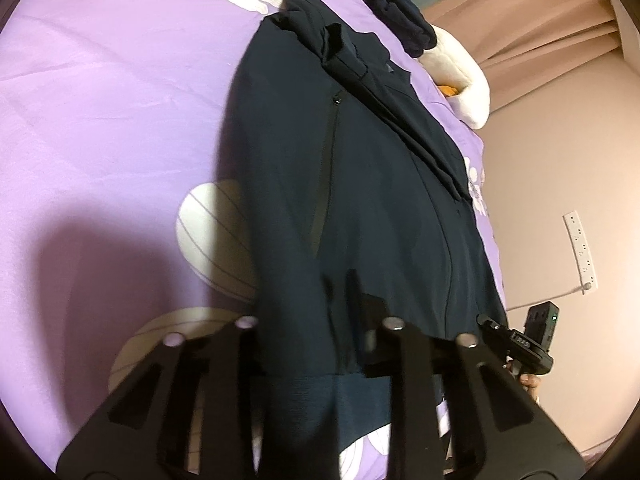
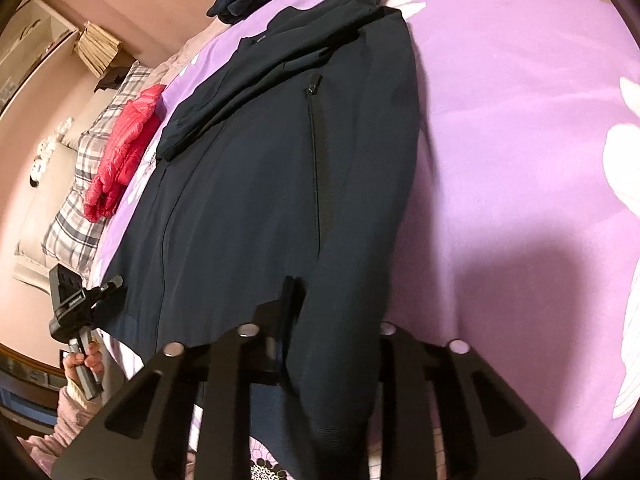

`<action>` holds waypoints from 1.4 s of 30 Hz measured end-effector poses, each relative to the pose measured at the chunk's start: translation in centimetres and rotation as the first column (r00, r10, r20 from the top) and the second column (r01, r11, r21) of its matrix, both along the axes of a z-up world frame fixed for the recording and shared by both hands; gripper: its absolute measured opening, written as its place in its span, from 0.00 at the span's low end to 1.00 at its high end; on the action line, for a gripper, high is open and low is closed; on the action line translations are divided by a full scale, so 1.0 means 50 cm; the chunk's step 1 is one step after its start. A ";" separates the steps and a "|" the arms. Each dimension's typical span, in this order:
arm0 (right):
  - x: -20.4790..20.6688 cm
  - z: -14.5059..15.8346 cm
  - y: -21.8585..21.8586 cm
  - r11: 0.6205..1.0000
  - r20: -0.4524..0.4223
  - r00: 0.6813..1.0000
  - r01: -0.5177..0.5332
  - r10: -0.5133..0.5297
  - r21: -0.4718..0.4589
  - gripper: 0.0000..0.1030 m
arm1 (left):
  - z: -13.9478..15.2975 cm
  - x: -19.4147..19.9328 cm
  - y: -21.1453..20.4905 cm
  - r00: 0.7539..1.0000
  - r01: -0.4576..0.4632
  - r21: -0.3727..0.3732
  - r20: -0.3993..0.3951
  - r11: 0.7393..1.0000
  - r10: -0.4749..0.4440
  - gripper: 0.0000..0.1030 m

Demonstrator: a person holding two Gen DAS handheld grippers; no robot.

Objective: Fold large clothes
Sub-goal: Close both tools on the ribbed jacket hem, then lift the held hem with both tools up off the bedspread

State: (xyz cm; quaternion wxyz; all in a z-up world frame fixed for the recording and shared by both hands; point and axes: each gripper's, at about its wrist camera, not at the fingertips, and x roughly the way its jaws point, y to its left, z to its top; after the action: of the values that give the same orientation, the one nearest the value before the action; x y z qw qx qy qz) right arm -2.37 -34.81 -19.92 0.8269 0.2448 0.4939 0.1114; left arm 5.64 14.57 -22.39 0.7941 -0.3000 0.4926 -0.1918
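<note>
A dark navy zip jacket (image 1: pixel 360 184) lies lengthwise on the purple flowered bedspread (image 1: pixel 100 100), sleeves folded across its chest. My left gripper (image 1: pixel 316 292) is shut on the jacket's hem corner, with cloth bunched between the fingers. In the right wrist view the same jacket (image 2: pixel 260 168) stretches away, and my right gripper (image 2: pixel 316 304) is shut on the other hem corner. Each gripper shows at the edge of the other's view: the right one in the left wrist view (image 1: pixel 520 344) and the left one in the right wrist view (image 2: pixel 84 300). The fingertips are hidden in the dark cloth.
Another dark garment (image 1: pixel 396 12) is heaped at the far end of the bed, beside a white cushion (image 1: pixel 464 80). A red puffer jacket (image 2: pixel 124 144) lies on a plaid pillow (image 2: pixel 80 220). A power strip (image 1: pixel 580 248) hangs on the pink wall.
</note>
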 end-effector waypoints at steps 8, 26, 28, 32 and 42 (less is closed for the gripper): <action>0.004 0.050 0.011 0.998 0.093 0.996 -0.008 0.003 0.055 0.14 | 0.027 0.000 0.003 1.000 -0.002 -0.061 0.031 0.998 0.004 0.13; 0.014 0.120 0.027 0.991 0.228 0.973 -0.071 0.043 0.114 0.13 | 0.121 -0.010 -0.042 0.984 0.064 -0.070 0.173 0.996 -0.051 0.11; 0.012 0.120 0.025 0.991 0.231 0.972 -0.072 0.043 0.117 0.13 | 0.124 -0.008 -0.045 0.983 0.065 -0.064 0.176 0.996 -0.052 0.11; 0.011 0.121 0.023 0.989 0.239 0.970 -0.078 0.047 0.122 0.12 | 0.129 -0.012 -0.050 0.982 0.069 -0.052 0.181 0.996 -0.059 0.11; 0.000 0.147 0.015 0.982 0.280 0.957 -0.115 0.070 0.147 0.12 | 0.152 -0.019 -0.048 0.975 0.094 -0.062 0.210 0.994 -0.079 0.11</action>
State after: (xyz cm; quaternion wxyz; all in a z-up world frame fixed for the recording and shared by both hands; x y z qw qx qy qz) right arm -2.36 -34.06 -12.56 0.8585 0.2699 0.3750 0.2224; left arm 4.69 12.15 -14.79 0.8208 -0.2847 0.4127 -0.2738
